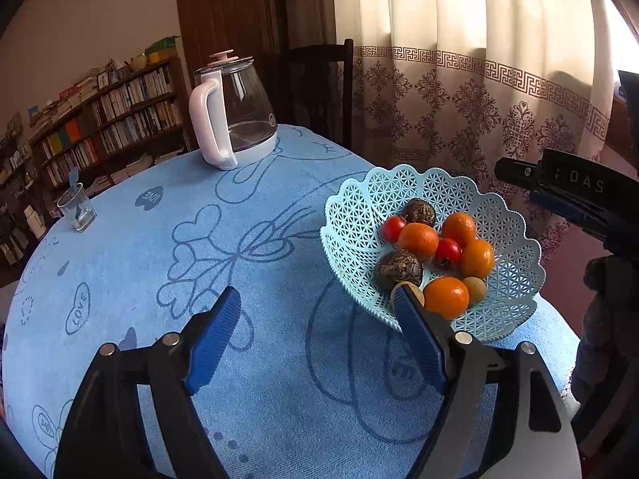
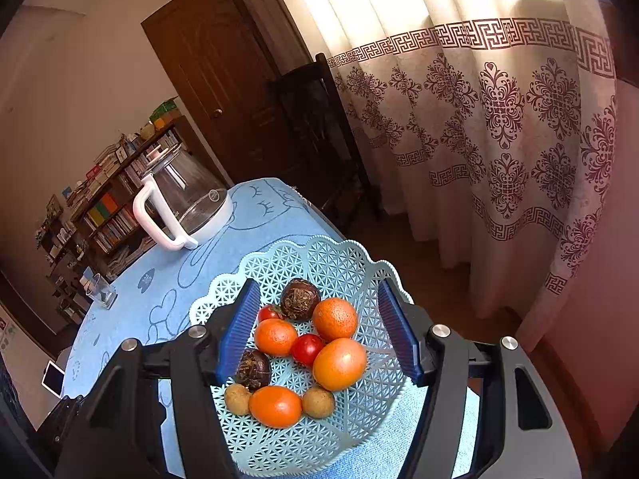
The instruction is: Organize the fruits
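Note:
A light blue lattice basket (image 1: 515, 279) (image 2: 343, 263) sits at the right edge of the table and holds several oranges (image 1: 417, 240) (image 2: 339, 363), two red tomatoes (image 1: 448, 250) (image 2: 306, 348), two dark brown round fruits (image 1: 398, 269) (image 2: 299, 298) and two small tan fruits (image 1: 475, 289) (image 2: 318, 402). My left gripper (image 1: 317, 299) is open and empty over the tablecloth, left of the basket. My right gripper (image 2: 319, 291) is open and empty, hovering above the basket with the fruit between its fingers. The right gripper's body also shows in the left wrist view (image 1: 559, 183).
The table has a blue cloth (image 1: 199, 259) with drawn hearts. A glass kettle with a white handle (image 1: 229, 111) (image 2: 181, 199) stands at the far side. A small glass (image 1: 76, 209) (image 2: 100, 290) stands at the left edge. A dark chair (image 1: 315, 88), bookshelf and curtain stand beyond.

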Available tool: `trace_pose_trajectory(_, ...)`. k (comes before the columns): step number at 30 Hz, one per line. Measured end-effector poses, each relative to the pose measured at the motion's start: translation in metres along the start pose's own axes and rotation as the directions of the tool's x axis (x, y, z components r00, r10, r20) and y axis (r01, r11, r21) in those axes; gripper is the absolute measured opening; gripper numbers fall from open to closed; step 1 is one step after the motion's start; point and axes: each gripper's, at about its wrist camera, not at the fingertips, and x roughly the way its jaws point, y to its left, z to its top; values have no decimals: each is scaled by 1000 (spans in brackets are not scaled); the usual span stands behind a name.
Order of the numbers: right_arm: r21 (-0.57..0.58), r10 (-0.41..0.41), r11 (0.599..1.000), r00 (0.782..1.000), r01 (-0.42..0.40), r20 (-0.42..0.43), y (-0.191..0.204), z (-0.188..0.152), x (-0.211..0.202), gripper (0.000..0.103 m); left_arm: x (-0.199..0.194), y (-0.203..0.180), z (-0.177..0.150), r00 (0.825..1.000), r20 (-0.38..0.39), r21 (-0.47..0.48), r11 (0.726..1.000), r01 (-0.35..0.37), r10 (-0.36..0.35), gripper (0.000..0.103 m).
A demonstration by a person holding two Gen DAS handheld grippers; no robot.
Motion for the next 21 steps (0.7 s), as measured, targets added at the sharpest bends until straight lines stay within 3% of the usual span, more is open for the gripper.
trace_pose_trajectory(3, 6, 1, 1000, 1000, -1, 6, -3, -2, -5, 77, -5, -2, -1, 1000, 16, 15, 1000, -14, 14, 87)
trace_pose_trajectory(7, 21, 8, 1000, 1000, -9, 6, -8, -5, -9, 91, -11, -6, -2, 999, 34, 39, 998, -42, 40, 90)
trace_pose_trajectory(15, 25, 21, 999, 1000, -21, 12, -19, -11, -20, 98, -20, -7, -4, 995, 52, 57, 995, -83, 80, 90)
trace_pose_trajectory(21, -106, -30, 993, 994, 41, 103, -15, -27, -39, 100, -25, 1, -3, 993, 55, 21, 994, -107, 106, 90)
